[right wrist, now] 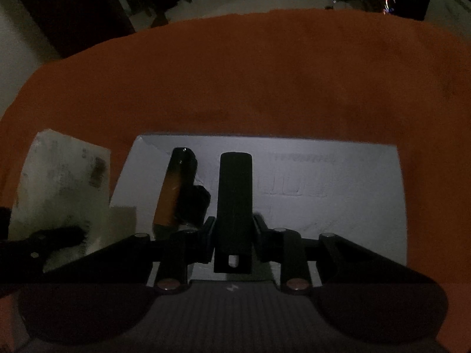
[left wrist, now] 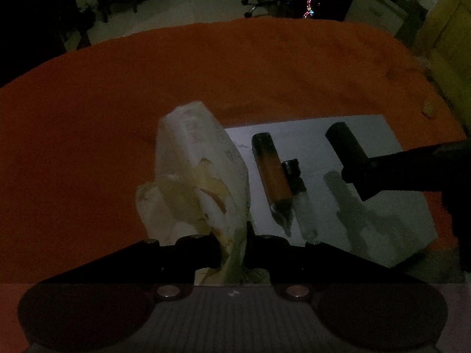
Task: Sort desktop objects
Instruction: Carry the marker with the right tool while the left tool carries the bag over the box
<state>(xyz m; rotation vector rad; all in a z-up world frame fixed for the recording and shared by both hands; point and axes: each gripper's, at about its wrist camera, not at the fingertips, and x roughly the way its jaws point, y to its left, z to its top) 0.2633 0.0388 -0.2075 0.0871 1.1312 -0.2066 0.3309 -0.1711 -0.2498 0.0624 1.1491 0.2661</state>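
- In dim light, the left hand-held gripper [left wrist: 232, 253] is clamped on the lower end of a crumpled white packet [left wrist: 194, 170], its jaws nearly together around the thin wrapping; the packet stands up between the fingers, above the orange cloth [left wrist: 265, 67] that covers the desk.
- The packet shows torn, yellowish patches on its near face and faint printing along its top edge, too blurred to read.
- The right hand-held gripper [right wrist: 234, 235] is closed on a black bar-shaped object [right wrist: 235, 194], pads pressing its two long sides near the lower end; a small pale slot shows in the end facing the camera.
- In the left wrist view the same black bar [left wrist: 346, 144] points up and to the left over a white sheet of paper [left wrist: 382, 206], with the right gripper's finger reaching in from the right edge.
- The paper lies flat on the orange cloth, just right of the packet.
- On the paper, between the packet and the black bar, lies an orange-and-black lighter-like object [left wrist: 270, 167] with a small dark piece [left wrist: 293, 173] right beside it; what the dark piece is cannot be told in this light.
- The right wrist view shows the white packet [right wrist: 61, 176] at the left, with the left gripper's dark finger [right wrist: 56, 236] across its lower part.
- Beyond the desk, a pale floor, dark furniture and a small coloured light [left wrist: 311, 6] are visible.
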